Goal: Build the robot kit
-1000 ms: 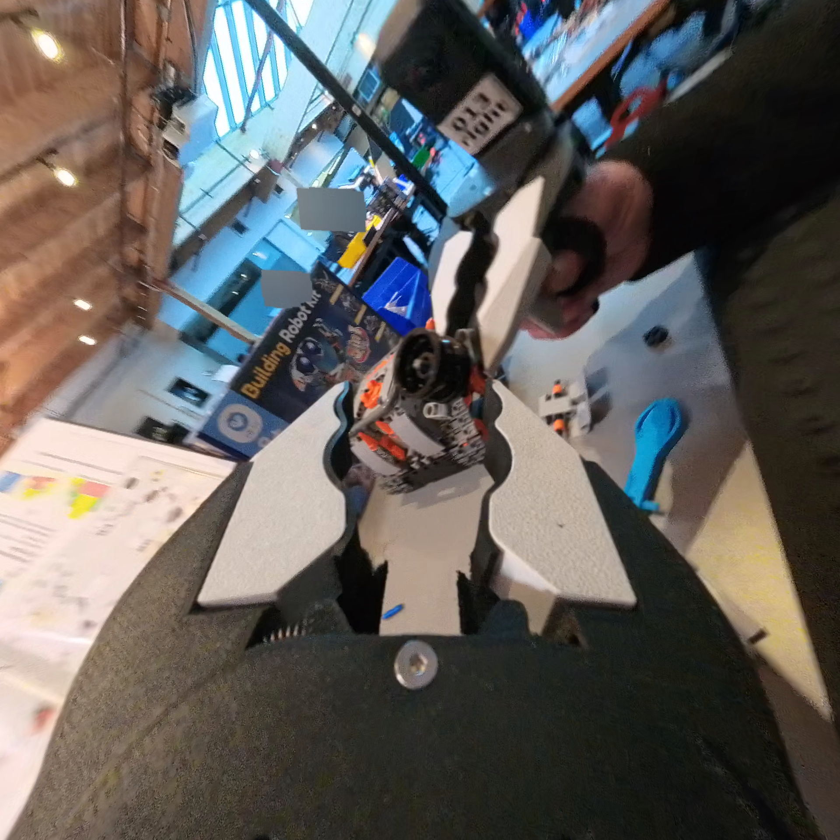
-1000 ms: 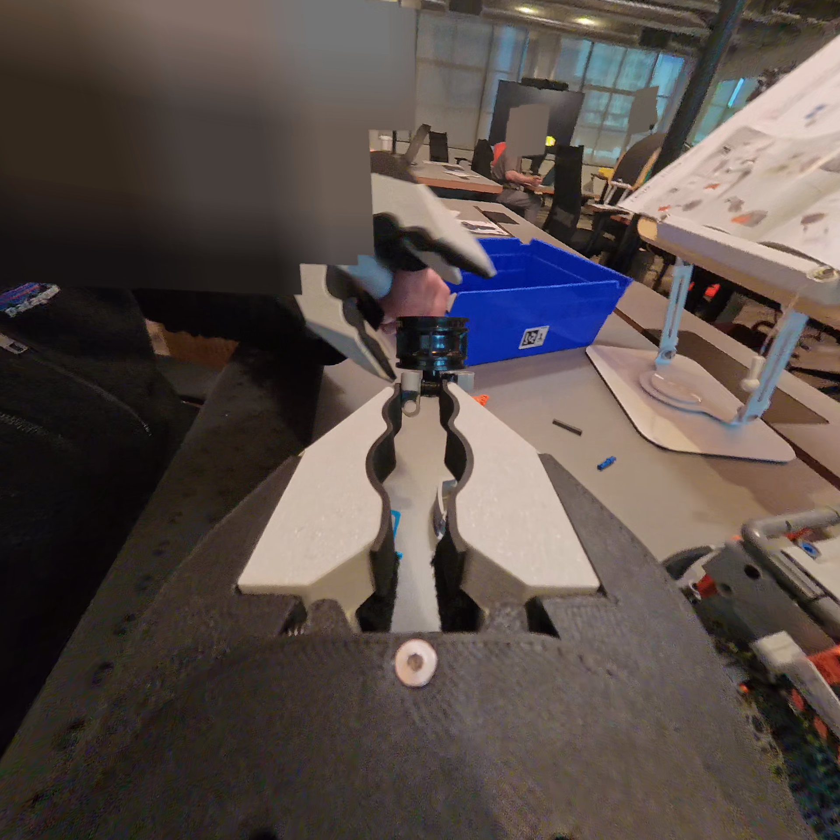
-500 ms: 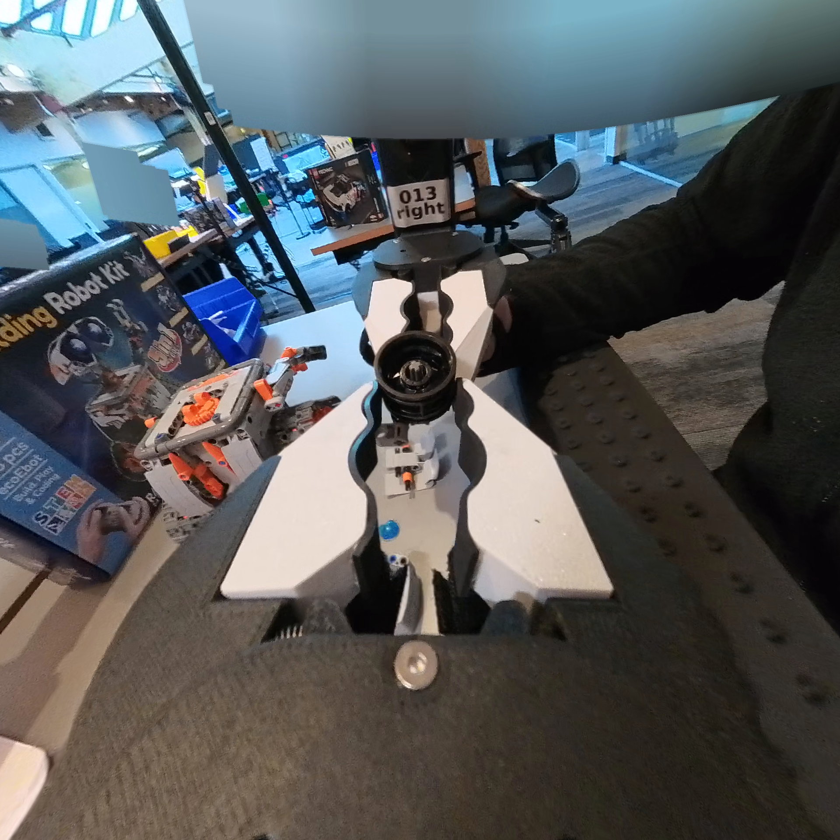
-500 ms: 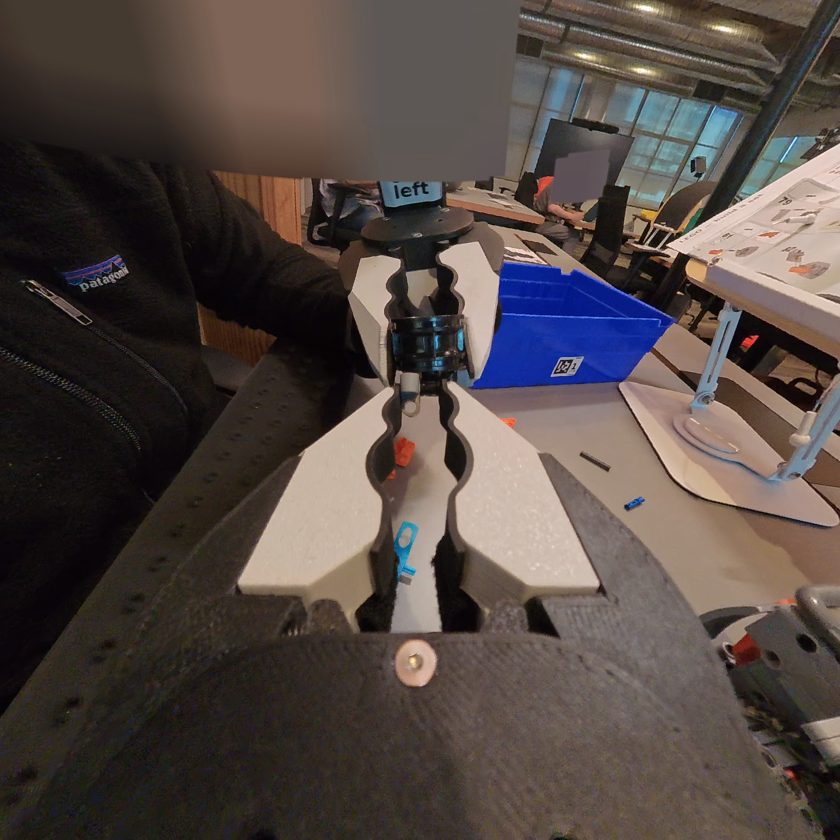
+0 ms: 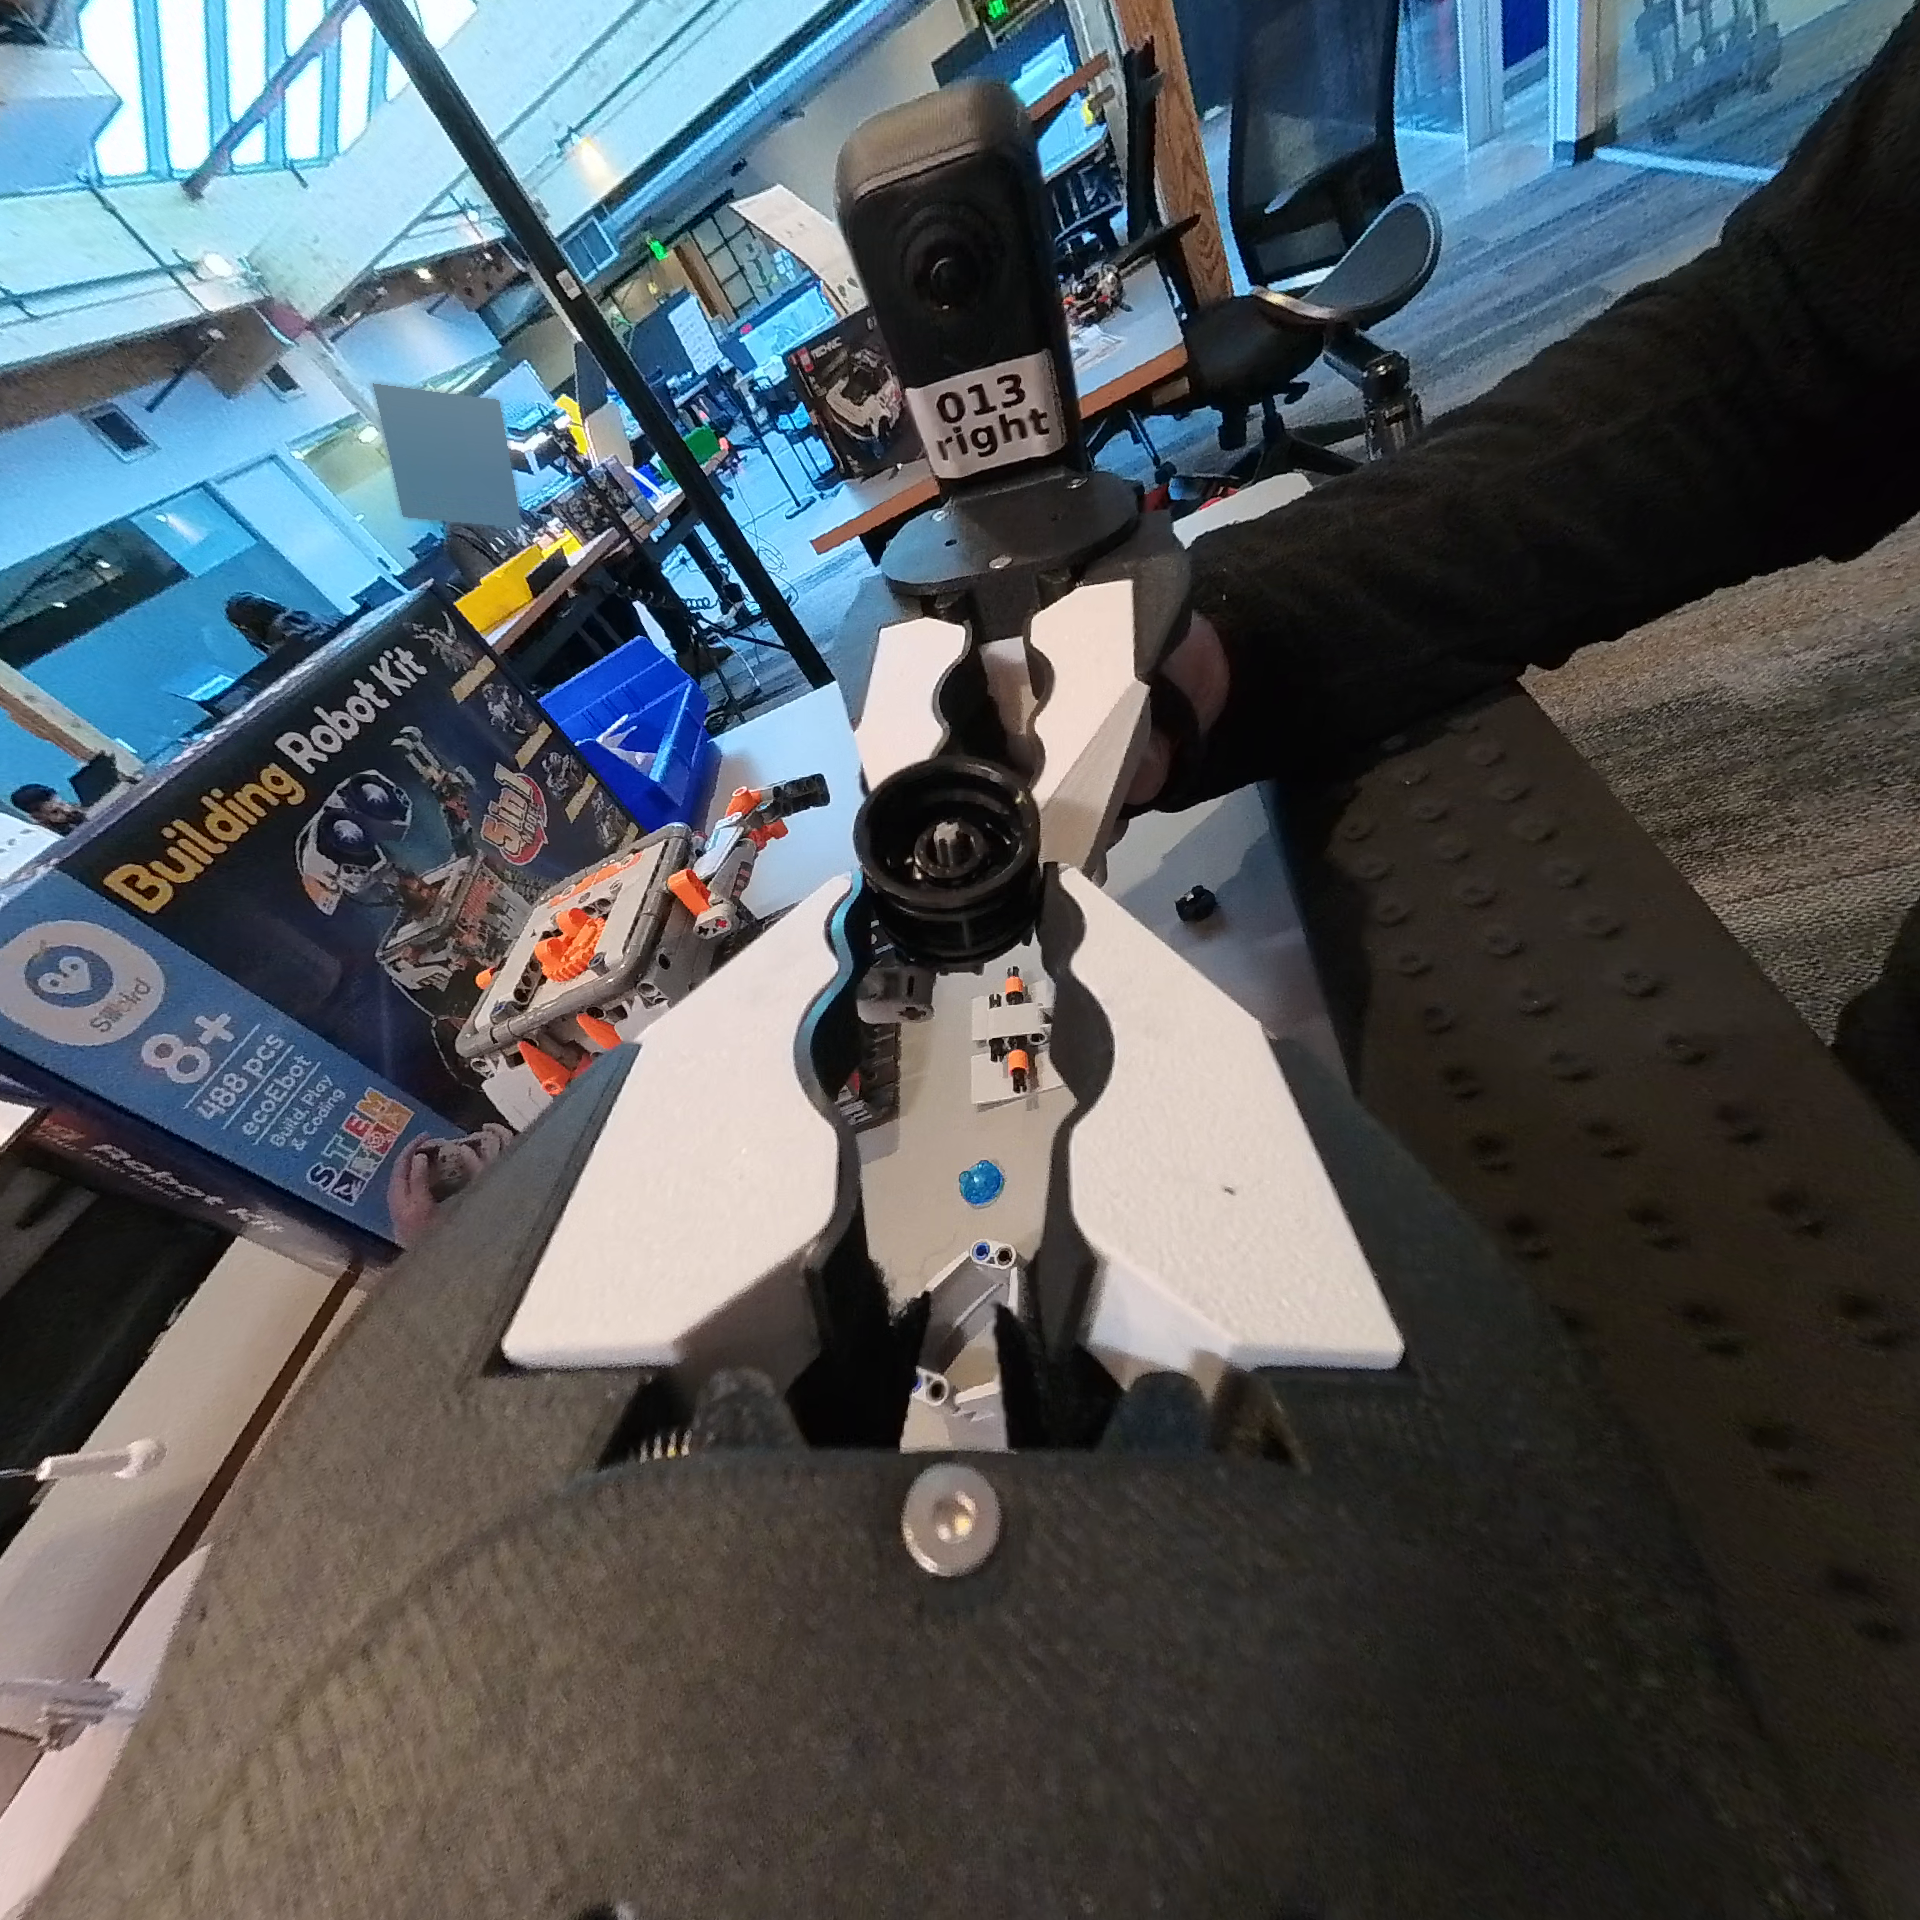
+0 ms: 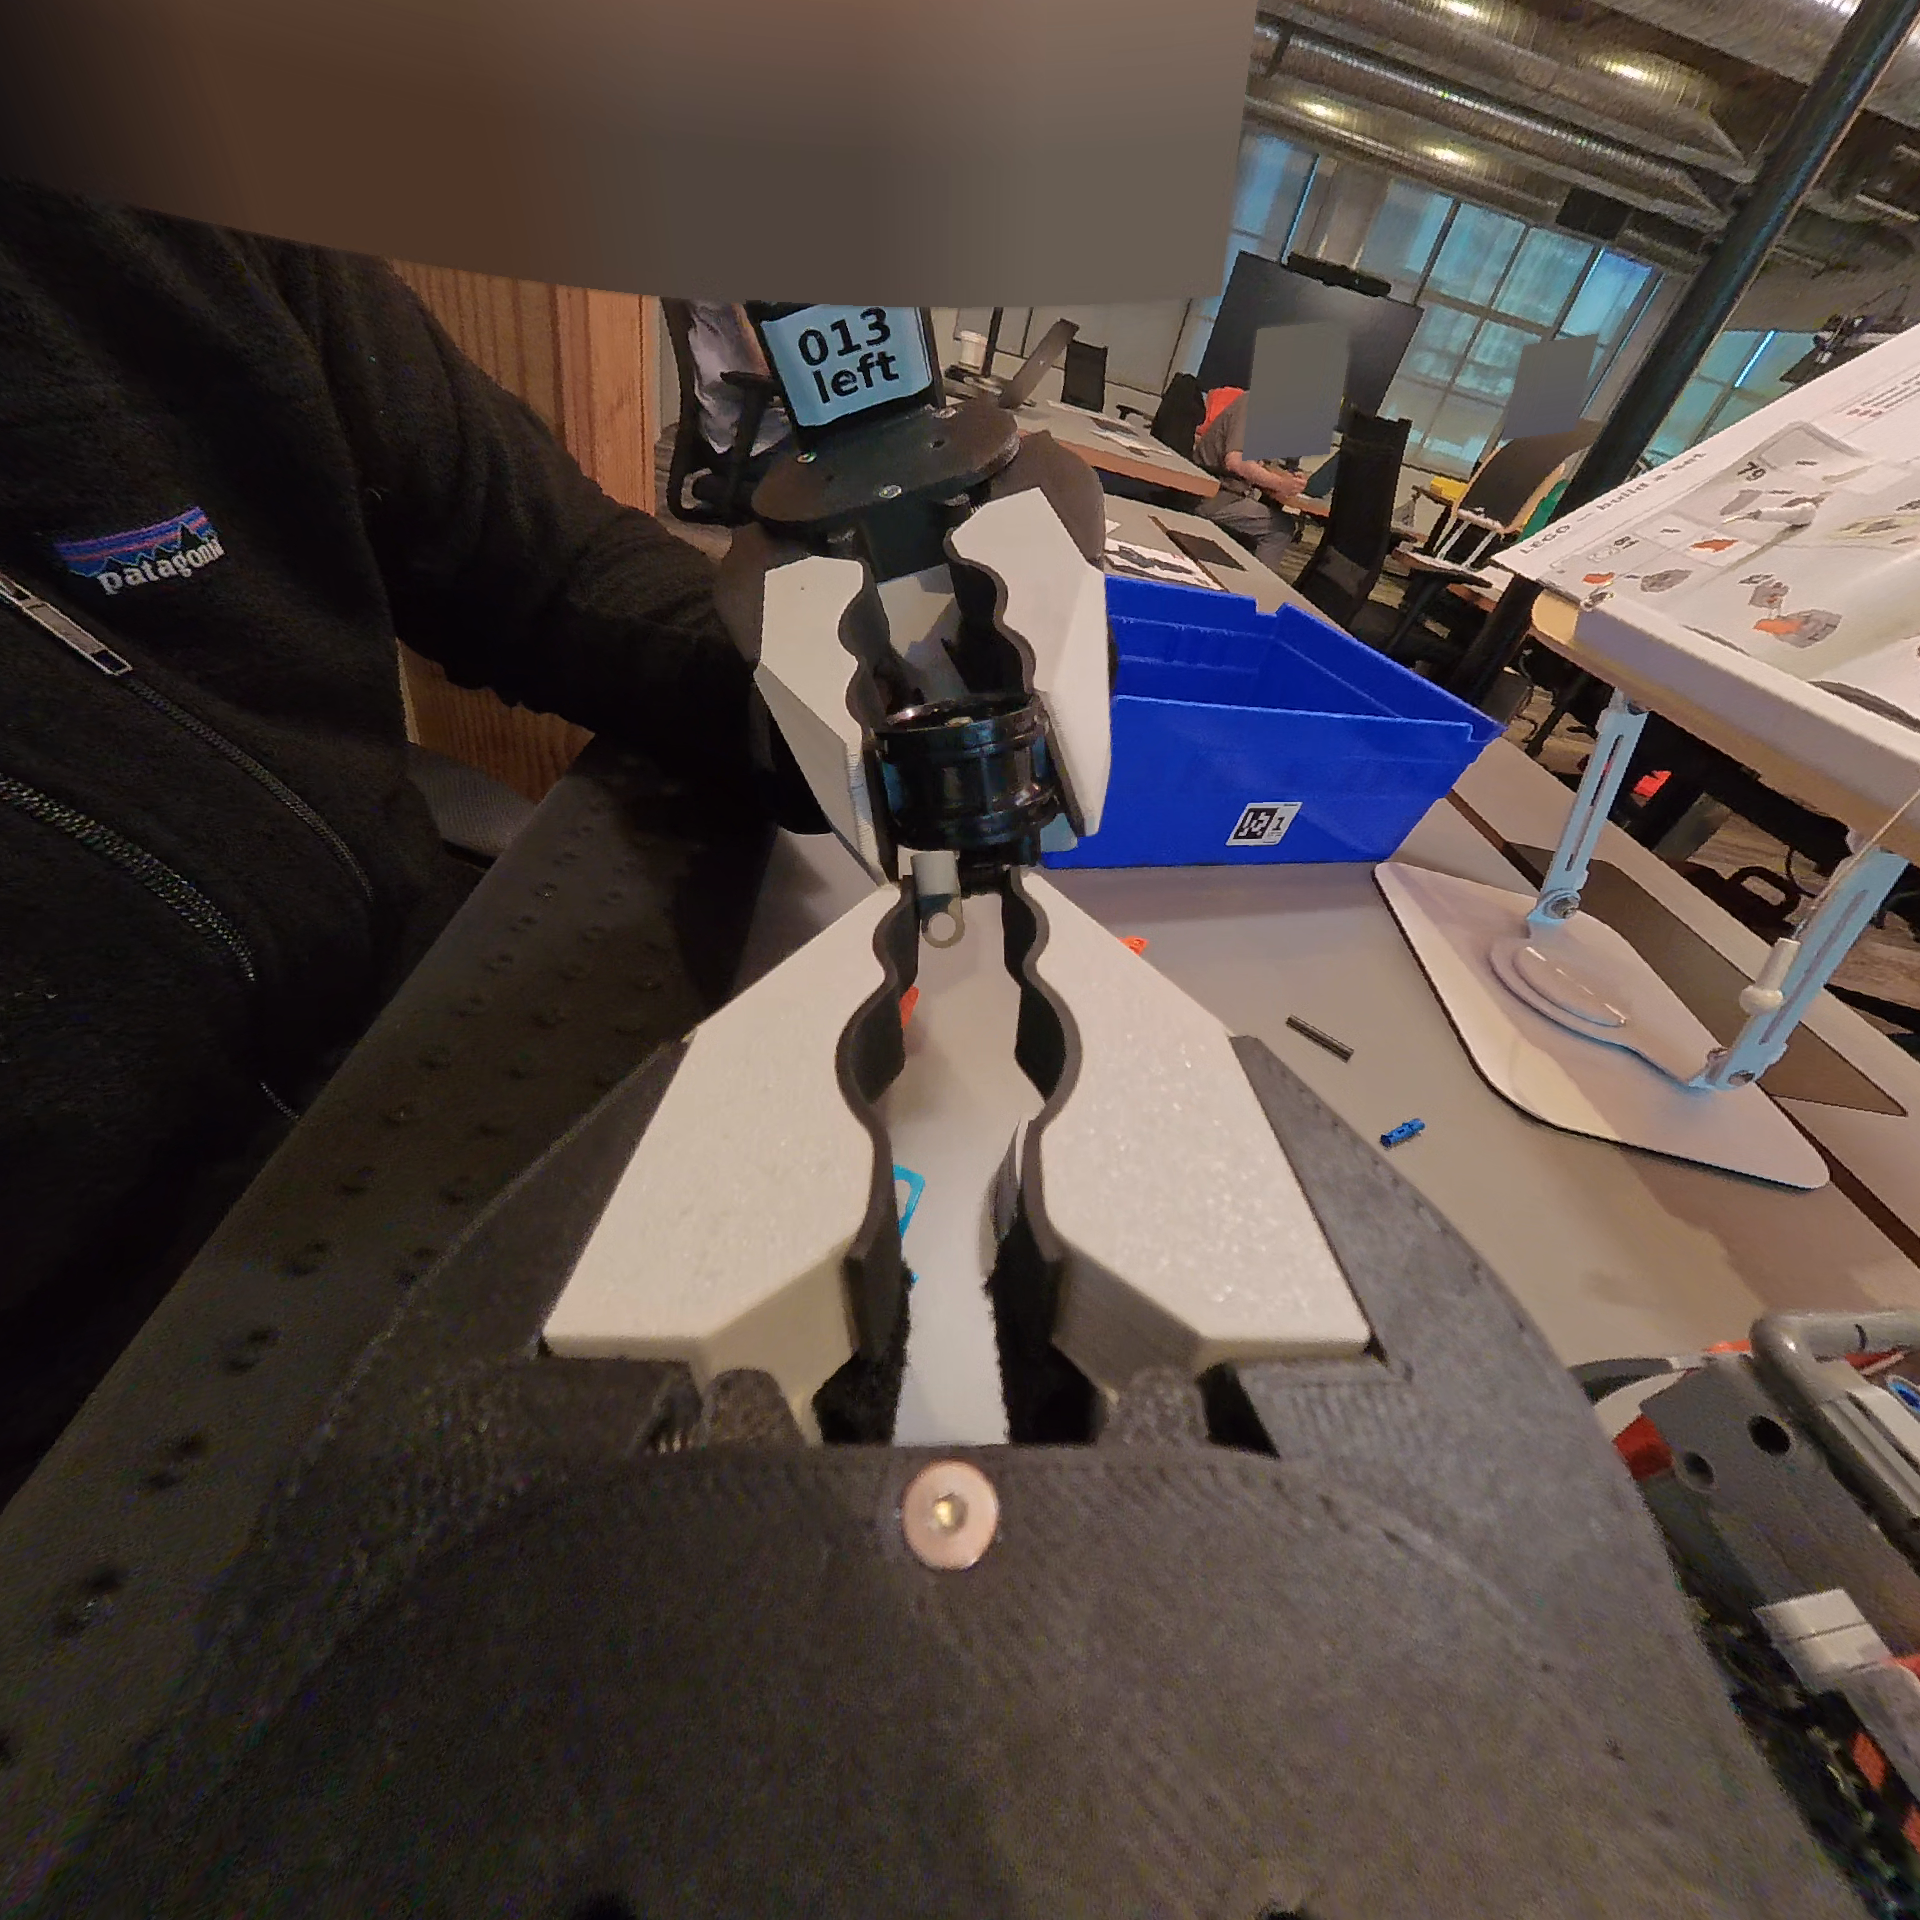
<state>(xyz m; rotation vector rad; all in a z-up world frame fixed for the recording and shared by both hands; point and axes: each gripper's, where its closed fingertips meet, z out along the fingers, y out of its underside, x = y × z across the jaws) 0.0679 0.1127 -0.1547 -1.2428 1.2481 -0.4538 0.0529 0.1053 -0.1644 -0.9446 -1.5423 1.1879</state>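
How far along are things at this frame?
Done: a partly built grey-and-orange model stands on the table. In hand: the left gripper clamps a black wheel; the right gripper flanks the grey connector under it, grip unclear. Left: a blue pin and black pin lie loose.

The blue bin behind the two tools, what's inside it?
The blue bin shows only bare blue walls and ribs inside. Its floor is hidden by the front wall, and the left tool covers one corner.
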